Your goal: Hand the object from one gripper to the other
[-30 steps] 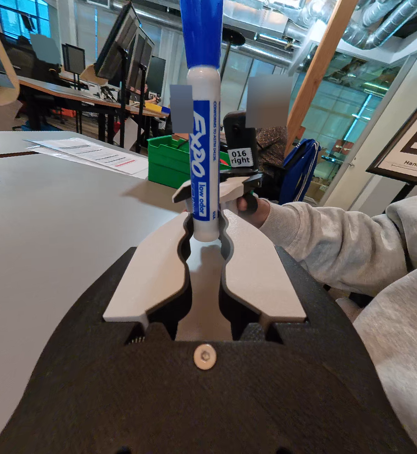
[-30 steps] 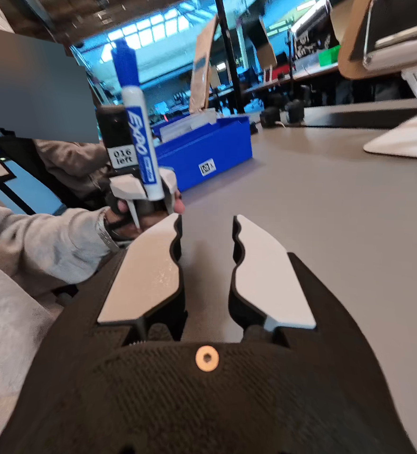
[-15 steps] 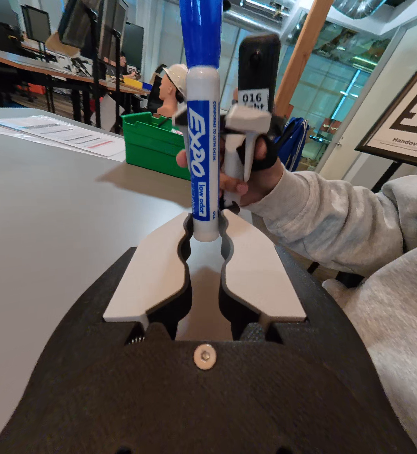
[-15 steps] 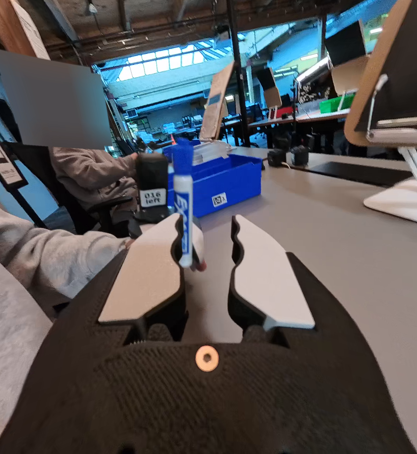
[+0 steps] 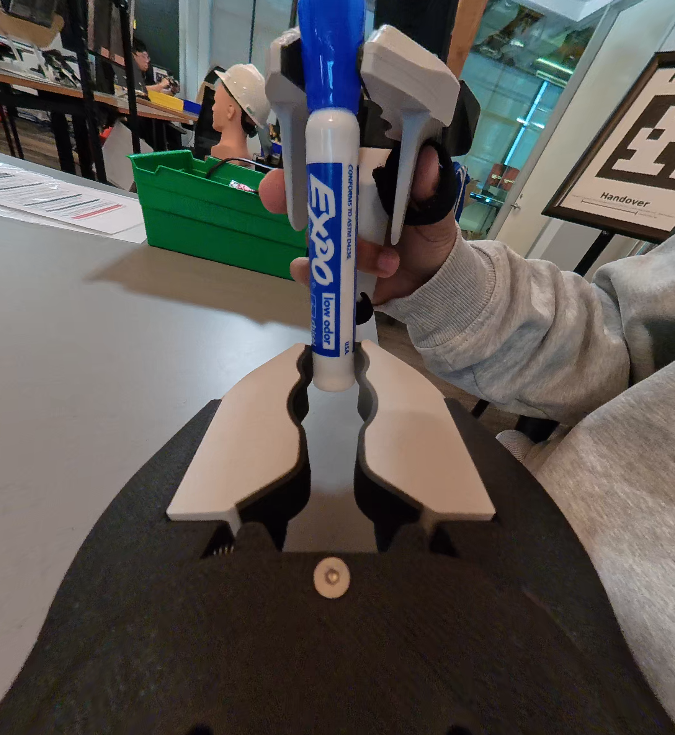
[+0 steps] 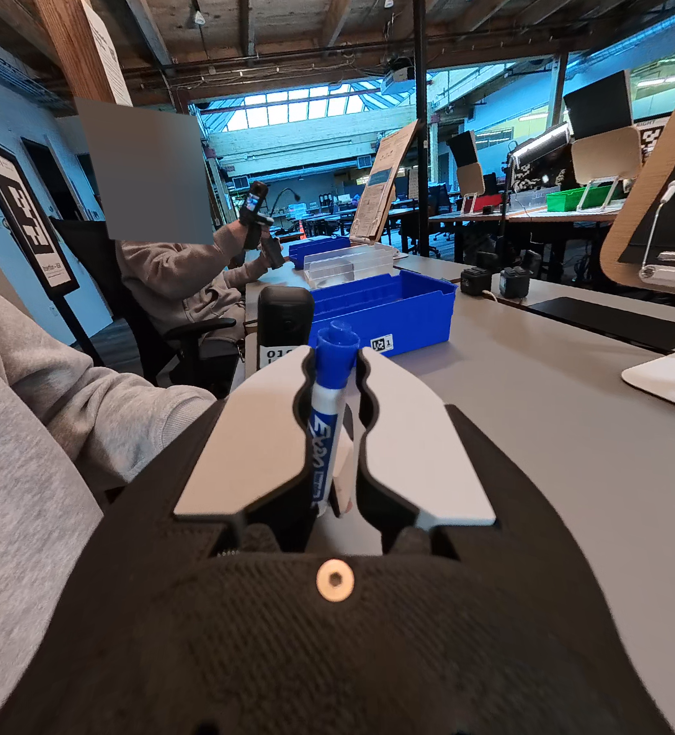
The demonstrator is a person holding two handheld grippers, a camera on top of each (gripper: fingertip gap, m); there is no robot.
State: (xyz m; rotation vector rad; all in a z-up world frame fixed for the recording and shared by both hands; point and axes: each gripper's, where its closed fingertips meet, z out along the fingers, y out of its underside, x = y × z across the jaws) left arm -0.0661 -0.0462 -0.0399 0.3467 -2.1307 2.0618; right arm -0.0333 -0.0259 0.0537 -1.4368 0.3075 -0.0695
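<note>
A blue and white marker [image 5: 329,246] stands upright above the grey table [image 5: 69,358]. My left gripper [image 5: 332,350] is shut on its white lower end. My right gripper [image 6: 333,358] faces it from the other side, and its jaws have closed around the blue cap, touching it on both sides. In the right wrist view the marker [image 6: 323,437] runs down between my right fingers [image 6: 256,437]. In the left wrist view the right gripper [image 5: 327,79] shows at the top, held by a hand in a grey sleeve [image 5: 506,318].
A green bin [image 5: 208,214] and a sheet of paper [image 5: 49,195] lie at the table's far side. A blue bin [image 6: 383,318] stands behind the grippers. A white monitor base [image 6: 666,378] is at the right. A seated person [image 6: 176,274] is beyond. My hands' fingertips stand some 10 cm from each other.
The right gripper moved in from beside the marker, rose to the cap, and its jaws narrowed around it. The left gripper kept its hold on the marker's lower end.
</note>
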